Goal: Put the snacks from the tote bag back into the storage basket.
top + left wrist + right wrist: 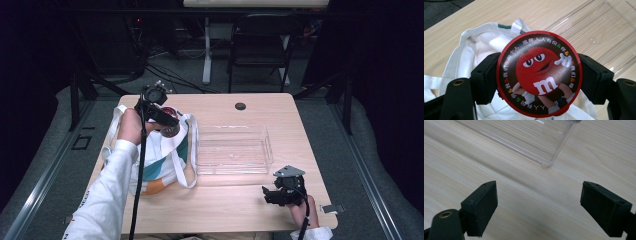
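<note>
Clamped between the jaws of the left gripper (pixel 537 75) is a round red candy tin (pixel 539 73), its printed lid facing the left gripper view and its flat faces standing roughly on edge, so the pads press on opposite points of the rim. Below and behind it lies the white tote bag (pixel 484 45), mouth open, near the left edge of the bench (pixel 260 107). In the high view the left gripper (pixel 167 125) holds the tin (pixel 171 130) just above the bag (pixel 160 160), and the clear plastic tray (pixel 232 150) sits just beside the bag toward the middle of the bench, its long axis running left to right.

What the coming move turns on: the tray lies to the tin's right, close by, with its near-left wall next to the bag's strap, so the left hand is plainly the nearer one and a short sideways carry over that wall looks enough.

Resting near the front right corner of the bench, the right gripper (pixel 280 192) has its jaws wide apart on nothing, with a tray corner (pixel 546 164) ahead of it.
</note>
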### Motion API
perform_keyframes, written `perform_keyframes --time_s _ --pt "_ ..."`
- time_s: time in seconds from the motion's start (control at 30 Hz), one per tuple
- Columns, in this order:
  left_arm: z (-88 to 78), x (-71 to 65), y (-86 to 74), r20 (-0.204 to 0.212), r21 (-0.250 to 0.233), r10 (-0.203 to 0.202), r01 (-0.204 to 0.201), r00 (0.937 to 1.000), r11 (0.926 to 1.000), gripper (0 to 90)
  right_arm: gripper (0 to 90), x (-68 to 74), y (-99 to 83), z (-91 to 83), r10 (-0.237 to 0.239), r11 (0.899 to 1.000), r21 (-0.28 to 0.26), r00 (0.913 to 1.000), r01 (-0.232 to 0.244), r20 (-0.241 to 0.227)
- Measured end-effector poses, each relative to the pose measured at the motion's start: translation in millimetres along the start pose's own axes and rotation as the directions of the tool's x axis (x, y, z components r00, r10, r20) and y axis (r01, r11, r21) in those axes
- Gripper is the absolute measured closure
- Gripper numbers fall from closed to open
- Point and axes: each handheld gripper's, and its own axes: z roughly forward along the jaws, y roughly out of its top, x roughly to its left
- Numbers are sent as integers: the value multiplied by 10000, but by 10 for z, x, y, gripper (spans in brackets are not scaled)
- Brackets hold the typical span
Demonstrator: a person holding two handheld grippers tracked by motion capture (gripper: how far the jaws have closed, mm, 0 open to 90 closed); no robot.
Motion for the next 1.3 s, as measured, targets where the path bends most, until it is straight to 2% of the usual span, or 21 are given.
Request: perform_keyframes --time_s 0.63,1.3 --pt "82 -219 172 353 15 482 -483 9982 9988 262 139 -3 -4 0 4 10000 3 10000 -4 -20" --pt "193 -485 263 954 -126 940 -932 9910 9956 262 139 -7 -14 -7 0 10000 -17 10000 0 -16"
